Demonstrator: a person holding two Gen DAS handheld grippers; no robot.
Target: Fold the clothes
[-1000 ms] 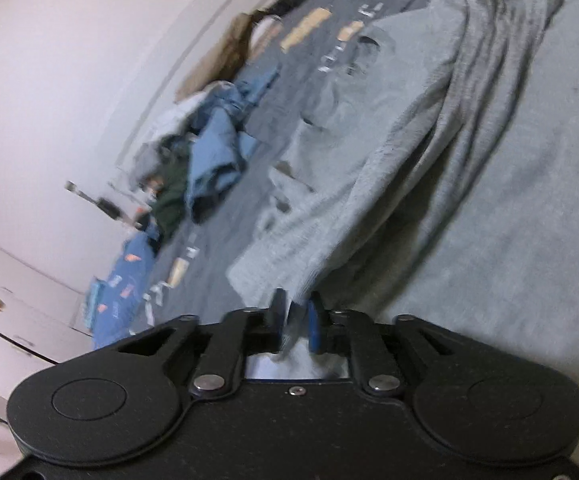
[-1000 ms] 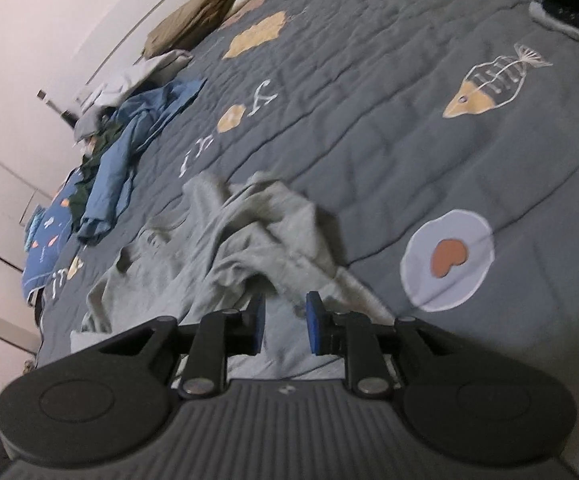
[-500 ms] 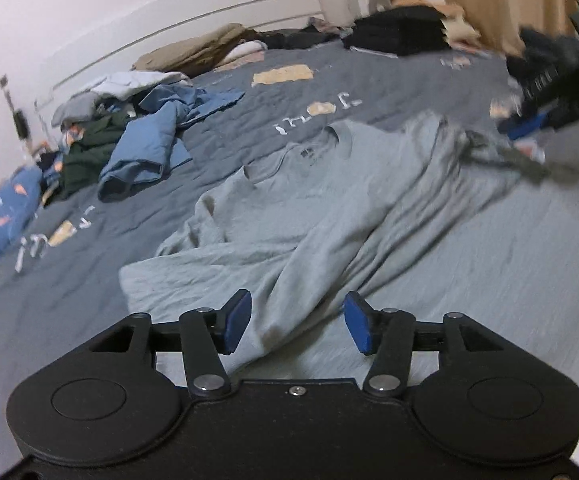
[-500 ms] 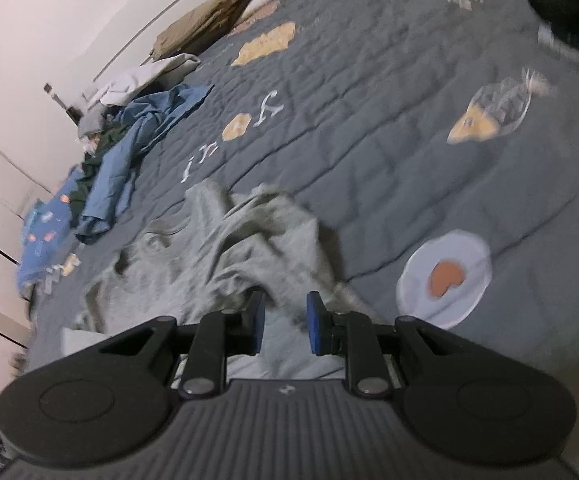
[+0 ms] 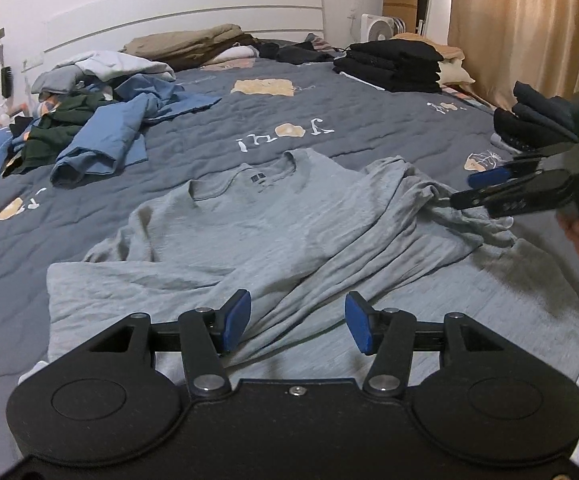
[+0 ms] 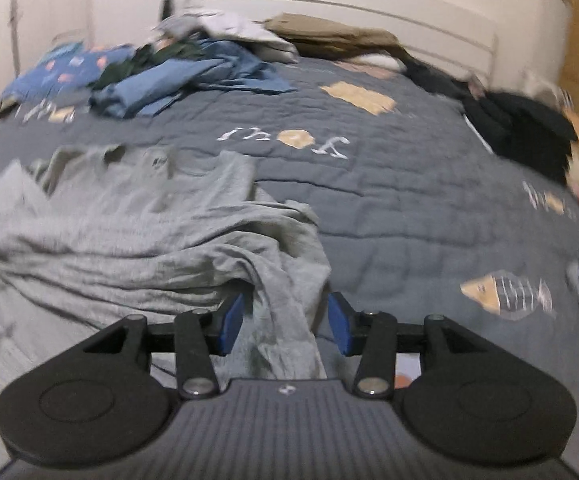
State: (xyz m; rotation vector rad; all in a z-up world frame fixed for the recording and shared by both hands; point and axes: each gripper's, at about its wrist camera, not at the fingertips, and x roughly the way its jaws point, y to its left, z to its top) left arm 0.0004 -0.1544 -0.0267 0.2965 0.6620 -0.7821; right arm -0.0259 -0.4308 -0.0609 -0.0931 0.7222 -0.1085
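1. The grey tee [image 5: 273,232] is lying on the bed [image 5: 369,120], collar toward the headboard, left half fairly flat, right side bunched into ridges with a sleeve twisted up.
2. Left tool [image 5: 296,322] is spread apart over the hem, nothing pinched. Right tool [image 6: 285,322] has just been opening; a fold of cloth hangs between its pads but they aren't pressing on it.
3. Looks like the lay-flat step to me. I'd grab the bunched sleeve, pull it outward and smooth the ridges before any fold.
4. Further out: blue clothes pile [image 5: 101,136], folded black stack [image 5: 393,64].
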